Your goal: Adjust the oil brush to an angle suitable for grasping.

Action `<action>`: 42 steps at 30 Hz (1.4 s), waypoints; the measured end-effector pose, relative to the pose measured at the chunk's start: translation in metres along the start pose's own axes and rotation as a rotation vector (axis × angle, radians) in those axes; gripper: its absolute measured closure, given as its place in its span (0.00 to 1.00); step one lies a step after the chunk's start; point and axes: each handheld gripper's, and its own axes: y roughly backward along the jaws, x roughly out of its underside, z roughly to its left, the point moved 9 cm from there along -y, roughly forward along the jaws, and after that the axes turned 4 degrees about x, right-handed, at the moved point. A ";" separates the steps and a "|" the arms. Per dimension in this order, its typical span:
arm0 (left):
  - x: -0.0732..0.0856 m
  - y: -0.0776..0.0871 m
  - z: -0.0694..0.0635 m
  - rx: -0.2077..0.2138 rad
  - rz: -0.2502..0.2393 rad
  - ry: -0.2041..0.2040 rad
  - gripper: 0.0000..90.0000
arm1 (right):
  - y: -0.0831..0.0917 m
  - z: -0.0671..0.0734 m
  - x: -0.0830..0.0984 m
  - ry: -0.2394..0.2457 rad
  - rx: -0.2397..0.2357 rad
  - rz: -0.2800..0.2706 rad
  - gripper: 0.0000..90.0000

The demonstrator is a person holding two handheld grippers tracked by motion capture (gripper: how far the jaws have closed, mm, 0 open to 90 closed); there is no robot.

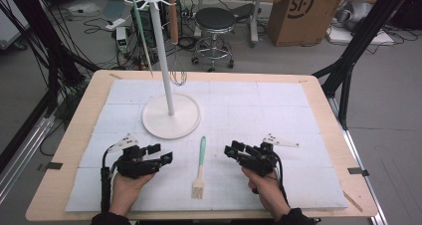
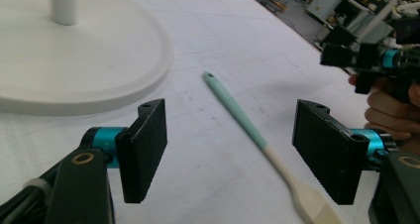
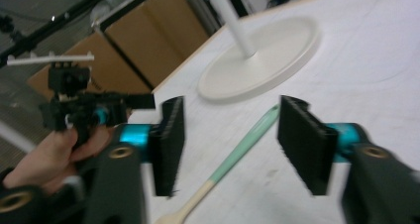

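A pastry brush (image 1: 201, 168) with a teal handle and pale bristles lies flat on the white mat (image 1: 249, 115), between my two hands. My left gripper (image 1: 161, 154) rests to its left, pointing right, with jaws open and nothing between them. In the left gripper view the brush (image 2: 247, 127) lies on the mat beyond the open left gripper (image 2: 230, 135). My right gripper (image 1: 230, 149) is at the brush's right, pointing left, also open. In the right gripper view the brush (image 3: 237, 154) runs under the gap of the right gripper (image 3: 236, 140), untouched.
A white hook stand (image 1: 171, 116) rises from a round base behind the brush. A whisk (image 1: 177, 70) and a green utensil (image 1: 142, 36) hang from it. Beyond the table are a stool (image 1: 215, 21), a cardboard box (image 1: 301, 11) and cables.
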 end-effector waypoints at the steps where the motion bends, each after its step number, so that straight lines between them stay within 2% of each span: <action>1: 0.000 0.004 0.003 -0.012 -0.006 -0.001 0.33 | -0.006 0.003 0.004 -0.002 -0.005 0.025 0.62; 4: 0.000 0.012 0.009 -0.032 -0.015 -0.002 0.33 | -0.024 0.013 0.016 -0.014 -0.028 0.104 0.79; 6: -0.001 0.015 0.012 -0.041 -0.022 -0.003 0.32 | -0.036 0.017 0.024 -0.018 -0.026 0.155 0.87; 10: -0.001 0.016 0.013 -0.048 -0.022 -0.009 0.32 | -0.056 0.025 0.040 -0.036 -0.038 0.250 0.99; 15: 0.000 0.014 0.011 -0.041 -0.010 -0.016 0.32 | -0.076 0.034 0.055 -0.031 -0.016 0.343 1.00; 16: 0.000 0.014 0.011 -0.044 -0.010 -0.014 0.32 | -0.079 0.035 0.058 -0.021 -0.001 0.360 1.00; 20: 0.000 0.014 0.012 -0.043 -0.013 -0.010 0.32 | -0.088 0.043 0.067 0.013 0.010 0.417 1.00; 22: 0.000 0.014 0.012 -0.045 -0.015 -0.011 0.32 | -0.090 0.044 0.069 0.019 0.016 0.433 1.00; 23: 0.000 0.014 0.013 -0.047 -0.016 -0.010 0.32 | -0.090 0.043 0.072 0.021 0.034 0.462 1.00; 27: 0.000 0.014 0.014 -0.050 -0.017 -0.006 0.32 | -0.087 0.043 0.072 0.026 0.057 0.488 1.00; 30: 0.000 0.015 0.015 -0.052 -0.019 -0.006 0.32 | -0.082 0.041 0.072 0.059 0.093 0.512 1.00; 31: 0.000 0.014 0.014 -0.051 -0.018 -0.008 0.32 | -0.080 0.039 0.073 0.079 0.118 0.516 1.00; 36: 0.001 0.014 0.014 -0.051 -0.015 -0.010 0.32 | -0.069 0.031 0.069 0.099 0.167 0.527 1.00; 42: 0.001 0.012 0.014 -0.050 -0.014 -0.010 0.32 | -0.055 0.015 0.062 0.090 0.203 0.523 1.00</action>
